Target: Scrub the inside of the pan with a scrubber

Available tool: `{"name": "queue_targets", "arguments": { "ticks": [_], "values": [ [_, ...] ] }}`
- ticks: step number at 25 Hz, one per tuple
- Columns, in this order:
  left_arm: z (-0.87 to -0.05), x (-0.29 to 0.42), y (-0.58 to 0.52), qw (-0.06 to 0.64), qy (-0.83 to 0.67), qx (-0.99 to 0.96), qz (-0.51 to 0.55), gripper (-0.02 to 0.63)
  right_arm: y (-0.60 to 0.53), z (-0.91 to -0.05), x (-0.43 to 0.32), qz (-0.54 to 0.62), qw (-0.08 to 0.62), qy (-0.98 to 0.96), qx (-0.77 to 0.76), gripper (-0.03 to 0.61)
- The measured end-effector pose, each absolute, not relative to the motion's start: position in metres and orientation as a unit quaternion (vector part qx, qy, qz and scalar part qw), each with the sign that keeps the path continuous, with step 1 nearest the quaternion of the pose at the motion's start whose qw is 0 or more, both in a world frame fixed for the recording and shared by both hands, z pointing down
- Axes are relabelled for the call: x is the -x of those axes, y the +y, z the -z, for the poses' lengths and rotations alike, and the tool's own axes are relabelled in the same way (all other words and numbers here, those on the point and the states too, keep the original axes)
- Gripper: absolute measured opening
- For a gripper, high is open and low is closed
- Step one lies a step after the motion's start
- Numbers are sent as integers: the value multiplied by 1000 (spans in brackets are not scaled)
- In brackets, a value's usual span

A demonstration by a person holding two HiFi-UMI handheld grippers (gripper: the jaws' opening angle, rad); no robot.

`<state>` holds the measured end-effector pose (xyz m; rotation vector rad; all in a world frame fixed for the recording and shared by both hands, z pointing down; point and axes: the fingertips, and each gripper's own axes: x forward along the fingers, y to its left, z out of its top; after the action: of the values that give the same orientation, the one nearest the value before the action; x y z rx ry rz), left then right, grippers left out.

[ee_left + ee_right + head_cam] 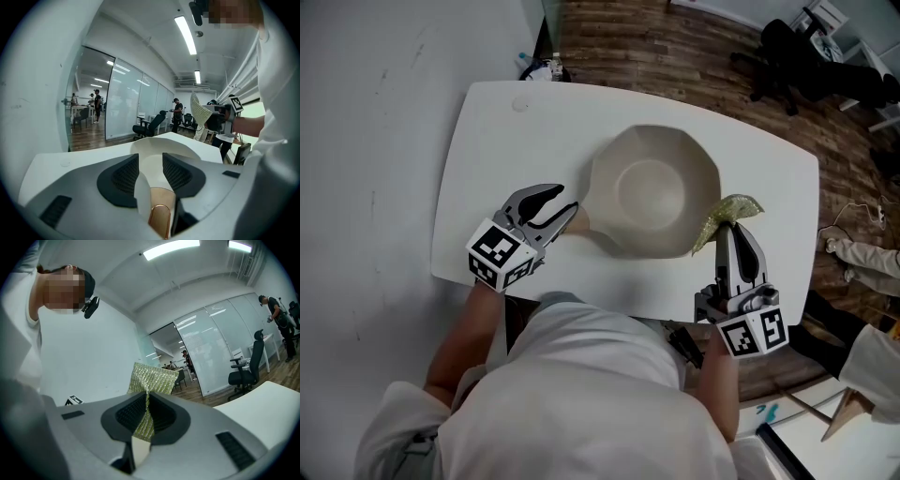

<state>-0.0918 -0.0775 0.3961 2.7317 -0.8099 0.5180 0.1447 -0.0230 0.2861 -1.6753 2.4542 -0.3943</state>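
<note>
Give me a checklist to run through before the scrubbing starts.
1. Is the scrubber clamped in the right gripper: ok.
2. Is the pan handle between the jaws of the left gripper: ok.
3. Are the left jaws pressing on the handle: not ok, they stand apart.
4. Is the scrubber inside the pan: not ok, it is held outside the rim.
5. Is the pan upright on the table, with nothing inside: ok.
</note>
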Motion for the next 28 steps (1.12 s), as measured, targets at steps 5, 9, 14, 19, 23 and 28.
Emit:
{"name": "queue_targets", "arguments": {
  "ticks": [5,9,14,19,23,28],
  "values": [
    [-419,89,-73,127,-260,-927,-237,196,-39,-296,-145,145,73,828,537,34],
    [-440,81,-63,111,-225,-918,-308,251,-53,-304,-148,155,68,837,521,35],
    [-471,73,-53,64,-191,-881,-429,288,-67,-307,-153,156,65,848,503,35],
    [-491,70,-48,52,-162,-855,-491,305,-84,-310,-154,159,60,858,485,37],
    [-508,67,-48,58,-150,-838,-522,311,-93,-320,-156,168,57,861,476,37],
    [-520,65,-50,86,-156,-822,-540,311,-100,-332,-158,181,51,866,463,37]
  ]
}}
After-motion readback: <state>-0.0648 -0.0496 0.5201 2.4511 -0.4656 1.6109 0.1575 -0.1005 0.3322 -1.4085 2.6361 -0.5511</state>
